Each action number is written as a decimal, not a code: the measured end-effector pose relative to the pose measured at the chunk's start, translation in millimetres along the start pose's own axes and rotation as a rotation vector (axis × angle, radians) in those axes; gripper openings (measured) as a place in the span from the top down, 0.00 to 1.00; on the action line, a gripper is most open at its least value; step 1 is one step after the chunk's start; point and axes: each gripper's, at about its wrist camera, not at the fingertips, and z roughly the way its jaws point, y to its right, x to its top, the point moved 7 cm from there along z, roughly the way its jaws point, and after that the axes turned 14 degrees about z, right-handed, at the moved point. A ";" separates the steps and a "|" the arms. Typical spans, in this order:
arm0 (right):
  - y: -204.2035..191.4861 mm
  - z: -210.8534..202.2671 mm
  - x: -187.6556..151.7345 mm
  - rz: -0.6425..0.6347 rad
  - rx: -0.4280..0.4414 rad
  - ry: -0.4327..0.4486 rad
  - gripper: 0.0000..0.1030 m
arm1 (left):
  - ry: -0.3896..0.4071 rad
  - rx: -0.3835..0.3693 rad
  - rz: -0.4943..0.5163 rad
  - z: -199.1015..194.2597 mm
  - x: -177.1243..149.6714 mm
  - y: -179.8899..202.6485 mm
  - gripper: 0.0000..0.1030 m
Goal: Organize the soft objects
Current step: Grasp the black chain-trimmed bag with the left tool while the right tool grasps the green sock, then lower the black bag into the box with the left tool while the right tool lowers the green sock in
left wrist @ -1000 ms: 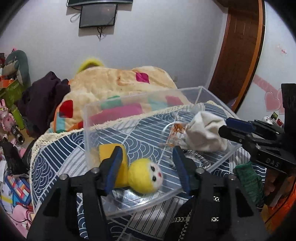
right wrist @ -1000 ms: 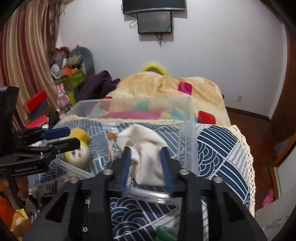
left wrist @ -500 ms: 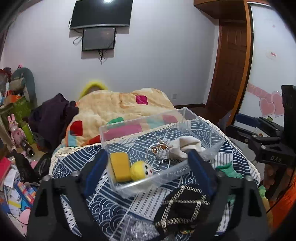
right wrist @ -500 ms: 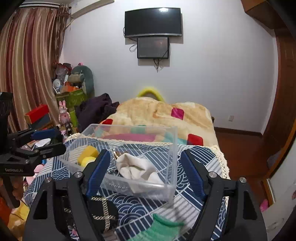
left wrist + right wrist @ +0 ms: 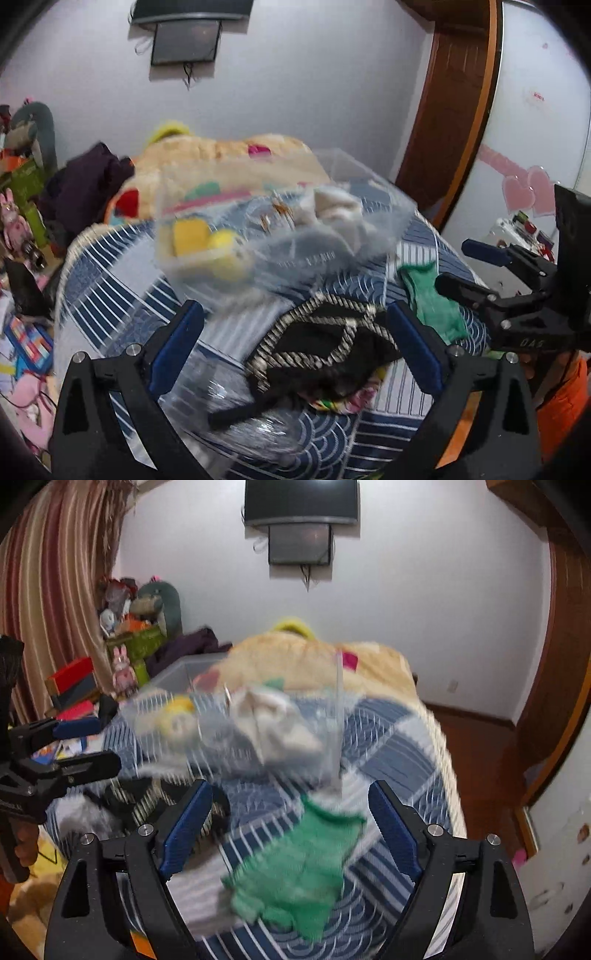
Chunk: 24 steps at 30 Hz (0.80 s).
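A clear plastic bin (image 5: 391,218) sits on the blue patterned bedspread and holds a yellow sponge (image 5: 190,236), a yellow plush ball (image 5: 221,240) and a white cloth (image 5: 340,214). The bin also shows in the right wrist view (image 5: 332,746). A black item with gold braid (image 5: 325,347) lies between the jaws of my open left gripper (image 5: 295,347). A green cloth (image 5: 299,867) lies between the jaws of my open right gripper (image 5: 291,827), and it also shows in the left wrist view (image 5: 432,299). Both views are motion-blurred.
A second clear container (image 5: 236,413) lies under the left gripper. A beige patchwork quilt (image 5: 221,155) and dark clothes (image 5: 85,184) lie behind the bin. Toys and boxes (image 5: 129,653) crowd the left side. A wooden door (image 5: 450,110) stands at the right.
Both grippers have let go inside the bin, opened wide and pulled back, then dropped lower toward the near items: the left over the black braided item, the right over the green cloth.
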 end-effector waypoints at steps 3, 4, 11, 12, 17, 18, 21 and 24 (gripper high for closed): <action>11.2 10.0 -13.8 0.041 -0.008 -0.054 0.18 | -0.029 -0.021 -0.001 16.8 -7.2 9.3 0.03; 14.6 11.9 -18.4 0.053 -0.015 -0.074 0.18 | -0.039 -0.020 -0.004 22.5 -9.0 9.9 0.03; 25.0 15.1 -36.0 0.109 0.046 -0.120 0.43 | -0.070 -0.088 -0.063 48.6 -21.9 8.2 0.21; 23.2 14.9 -36.3 0.105 0.058 -0.122 0.51 | -0.068 -0.086 -0.061 49.6 -21.9 8.5 0.22; 13.9 5.9 -37.7 0.078 0.067 -0.100 0.69 | -0.041 -0.095 -0.052 43.6 -18.4 11.0 0.48; 15.1 5.8 -36.4 0.081 0.067 -0.094 0.75 | -0.037 -0.097 -0.052 40.5 -17.6 10.3 0.52; 15.7 1.8 -33.6 0.093 0.082 -0.085 0.83 | -0.015 -0.109 -0.054 31.9 -13.9 9.1 0.68; 13.6 -4.9 -28.8 0.096 0.091 -0.062 0.84 | 0.022 -0.120 -0.047 16.6 -7.9 9.2 0.75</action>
